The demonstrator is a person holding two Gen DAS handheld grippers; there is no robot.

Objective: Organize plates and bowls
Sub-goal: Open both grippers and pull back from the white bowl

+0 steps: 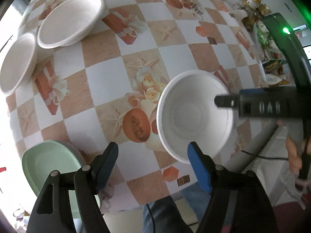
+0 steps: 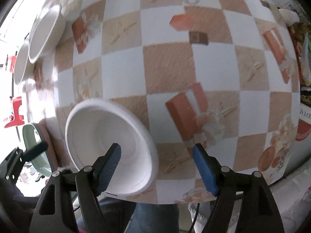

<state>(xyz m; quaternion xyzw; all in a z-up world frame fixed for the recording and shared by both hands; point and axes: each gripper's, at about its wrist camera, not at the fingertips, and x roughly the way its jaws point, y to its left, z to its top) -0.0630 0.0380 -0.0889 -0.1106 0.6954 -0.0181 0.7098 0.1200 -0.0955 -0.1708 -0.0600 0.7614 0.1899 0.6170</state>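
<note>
A white foam bowl (image 1: 194, 116) stands upright on the checkered tablecloth near the table's front edge. My left gripper (image 1: 152, 147) hangs open above it, its blue right pad over the bowl's near rim, pressing on nothing. In the right wrist view the same bowl (image 2: 108, 136) lies under the left finger of my right gripper (image 2: 156, 148), which is also open and empty. The right gripper (image 1: 229, 97) shows from the side over the bowl's far rim. Two more white bowls (image 1: 72, 19) (image 1: 17, 62) sit at the far left. A stack of plates, green on top (image 1: 48, 167), lies at the near left.
The tablecloth (image 1: 120, 69) is printed with flowers, fruit and starfish. Clutter of jars and packets (image 1: 250, 2) lines the table's right side. A person's jeans (image 1: 159, 213) and hand (image 1: 295, 155) are at the front edge. Red stools (image 2: 15, 112) stand on the floor to the left.
</note>
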